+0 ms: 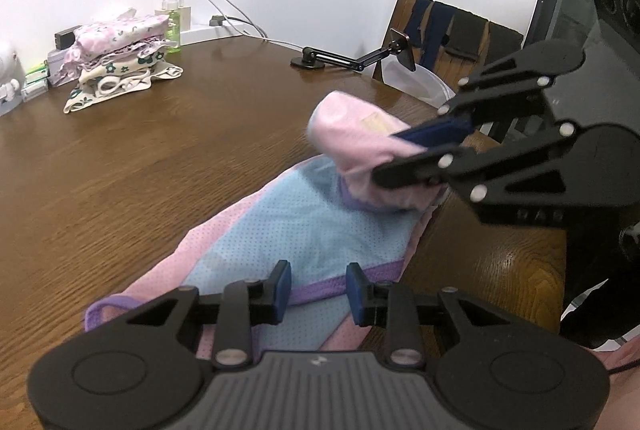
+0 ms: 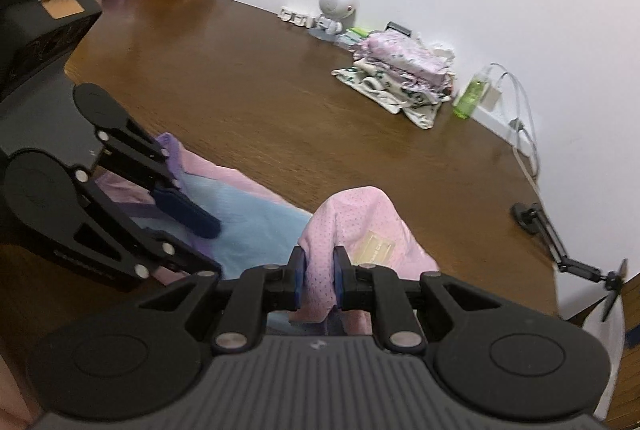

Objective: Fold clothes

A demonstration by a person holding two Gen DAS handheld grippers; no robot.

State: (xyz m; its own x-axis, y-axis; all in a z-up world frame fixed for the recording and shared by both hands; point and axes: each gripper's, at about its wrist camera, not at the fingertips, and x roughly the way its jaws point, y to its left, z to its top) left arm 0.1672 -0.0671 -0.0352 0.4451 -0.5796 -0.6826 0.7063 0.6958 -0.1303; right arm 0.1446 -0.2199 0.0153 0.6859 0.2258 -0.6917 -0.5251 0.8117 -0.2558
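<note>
Pink-and-blue mesh garment (image 1: 304, 230) with purple trim lies spread on the brown wooden table (image 1: 160, 150), near its front edge, and I am mid-fold on it. My right gripper (image 2: 319, 280) is clenched on a pink flap of the cloth, lifted off the table with the inside label showing; the left wrist view shows the same flap held above the blue panel. My left gripper (image 1: 318, 288) hovers over the purple-edged hem with its fingers apart and nothing between them, though I cannot quite tell whether the pads brush the fabric. I judge the step in hand to be carrying the raised flap across the body. Next I need to lay it flat over the blue panel, let go, and perhaps pin the hem with the left. A stack of folded floral clothes (image 2: 400, 70) waits by the wall.
</note>
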